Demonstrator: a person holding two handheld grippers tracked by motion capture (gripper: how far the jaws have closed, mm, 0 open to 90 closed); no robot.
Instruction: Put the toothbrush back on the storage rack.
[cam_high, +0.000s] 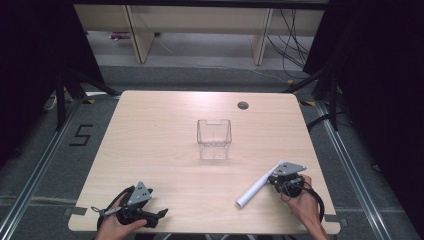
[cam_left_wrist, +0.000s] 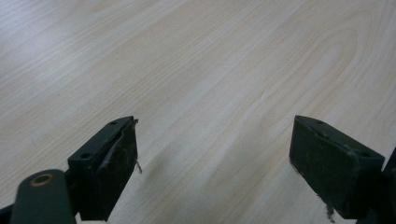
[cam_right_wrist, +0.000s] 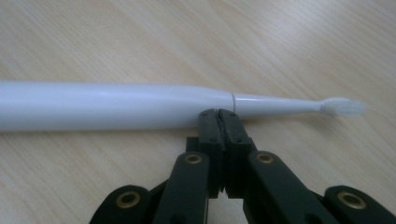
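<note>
A white electric toothbrush (cam_high: 257, 189) lies flat on the wooden table (cam_high: 160, 150) at the front right, its brush head toward the right gripper. My right gripper (cam_high: 274, 179) is held by a hand beside it. In the right gripper view the toothbrush (cam_right_wrist: 116, 105) lies crosswise, and the right gripper (cam_right_wrist: 218, 114) is shut, its jaw tips pressed together against the near side of the neck, not around it. My left gripper (cam_high: 159, 215) rests at the front left. In the left gripper view the left gripper (cam_left_wrist: 215, 140) stands wide open over bare wood.
A clear plastic container (cam_high: 214, 139) stands upright and empty at the table's centre. A round cable hole (cam_high: 243, 105) sits near the far edge. Beyond the table are wooden furniture legs (cam_high: 141, 40) and loose cables (cam_high: 292, 45) on the floor.
</note>
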